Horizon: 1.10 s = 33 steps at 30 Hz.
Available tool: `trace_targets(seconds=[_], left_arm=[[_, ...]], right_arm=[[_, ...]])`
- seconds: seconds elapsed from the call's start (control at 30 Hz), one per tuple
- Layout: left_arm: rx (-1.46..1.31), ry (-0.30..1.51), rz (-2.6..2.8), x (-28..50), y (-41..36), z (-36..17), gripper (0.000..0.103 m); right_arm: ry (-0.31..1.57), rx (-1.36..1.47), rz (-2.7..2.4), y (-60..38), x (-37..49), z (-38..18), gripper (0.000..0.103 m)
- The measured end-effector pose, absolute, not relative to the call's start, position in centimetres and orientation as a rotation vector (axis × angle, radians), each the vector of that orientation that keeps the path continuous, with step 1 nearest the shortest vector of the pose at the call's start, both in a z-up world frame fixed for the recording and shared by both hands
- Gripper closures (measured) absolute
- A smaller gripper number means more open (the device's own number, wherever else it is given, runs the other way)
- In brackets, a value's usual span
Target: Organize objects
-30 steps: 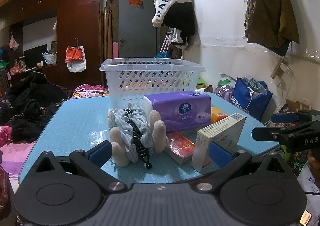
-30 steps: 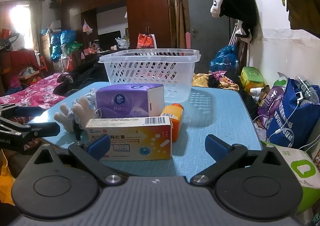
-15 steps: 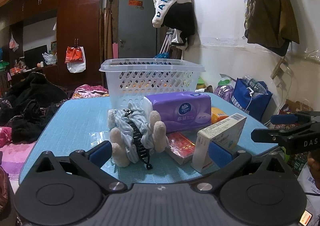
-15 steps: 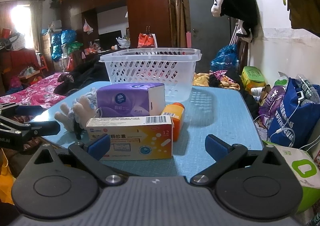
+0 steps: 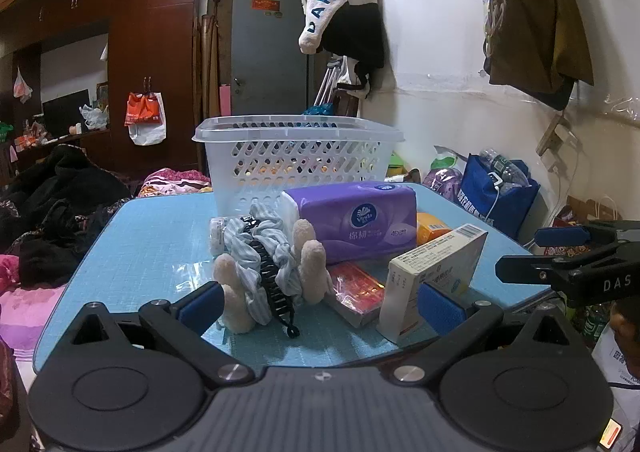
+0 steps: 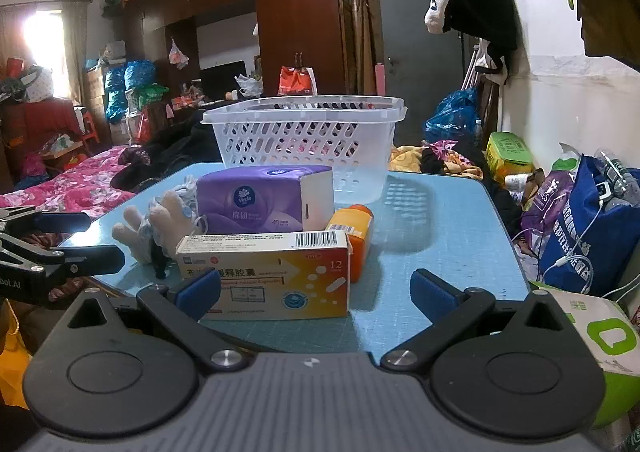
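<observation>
Objects for sorting sit bunched at the near end of the blue desk [image 5: 144, 236], and almost nothing has shifted over the last second: both views hold the same framing, so no pick has begun. Left gripper [image 5: 320, 302] hovers wide open, empty, just short of the striped scrunchie with its black hair claw [image 5: 264, 260]. Right gripper [image 6: 316, 290] is equally spread and empty, its left pad at the front of the medicine box [image 6: 266, 276]. Behind that, the orange bottle [image 6: 352, 230] and the purple tissue pack [image 5: 352, 220]. Farthest back, the white basket [image 5: 298, 160] waits. My read: the sorting is still entirely ahead.
</observation>
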<state>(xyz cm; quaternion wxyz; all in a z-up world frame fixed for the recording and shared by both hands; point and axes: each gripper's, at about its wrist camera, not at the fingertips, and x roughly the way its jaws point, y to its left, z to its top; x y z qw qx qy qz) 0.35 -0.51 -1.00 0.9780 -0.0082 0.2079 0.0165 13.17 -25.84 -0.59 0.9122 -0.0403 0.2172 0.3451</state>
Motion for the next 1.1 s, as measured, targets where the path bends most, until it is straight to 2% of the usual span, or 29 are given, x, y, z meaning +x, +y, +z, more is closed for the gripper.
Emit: trace_targets(seconds=[1.1], left_arm=[[-0.008,0.412,0.026,0.4,-0.54,-1.02,0.0]], right_arm=[[0.452,-0.089,0.716,-25.83,13.11,-0.7,0.0]])
